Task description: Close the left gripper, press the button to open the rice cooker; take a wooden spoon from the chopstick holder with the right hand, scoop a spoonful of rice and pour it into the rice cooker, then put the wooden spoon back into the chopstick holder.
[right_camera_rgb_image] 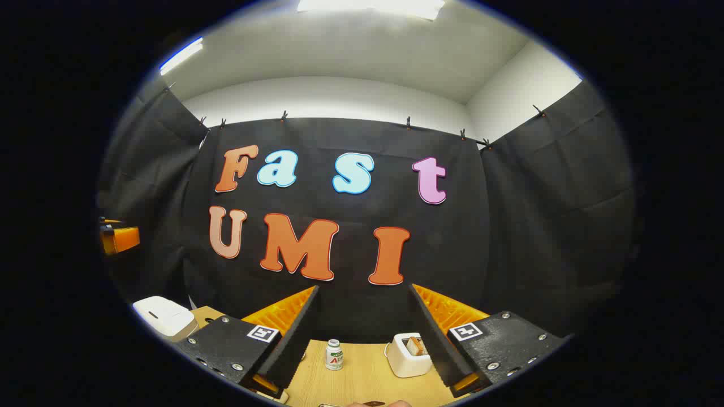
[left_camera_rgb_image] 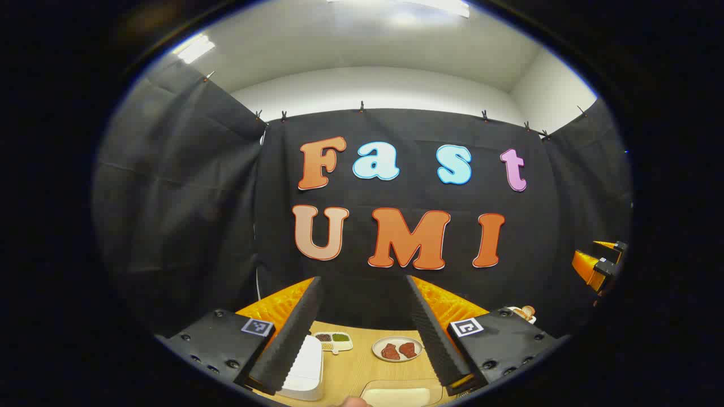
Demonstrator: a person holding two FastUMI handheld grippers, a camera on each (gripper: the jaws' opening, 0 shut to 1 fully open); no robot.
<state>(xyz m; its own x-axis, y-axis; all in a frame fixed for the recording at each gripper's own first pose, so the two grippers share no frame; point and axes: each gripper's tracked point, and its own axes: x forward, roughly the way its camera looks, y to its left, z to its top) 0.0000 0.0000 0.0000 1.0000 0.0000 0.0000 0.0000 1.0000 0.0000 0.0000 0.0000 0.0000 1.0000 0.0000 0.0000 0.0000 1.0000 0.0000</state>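
Holding both tools raised, I kept the left gripper (left_camera_rgb_image: pixel 362 333) wide apart and empty; the white rice cooker (left_camera_rgb_image: pixel 304 367) sat at lower left of its view. My right gripper (right_camera_rgb_image: pixel 362 339) was likewise spread and empty, the holder (right_camera_rgb_image: pixel 408 354) at lower centre-right.

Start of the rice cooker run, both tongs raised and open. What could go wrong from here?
1. The left tongs are open; the task wants them shut before pressing, so one finger could slip off the button on the cooker.
2. The plate and sectioned dish sit near the cooker and might get knocked.
3. The right tongs face a bottle and white holder, close enough that a reach may tip the bottle.
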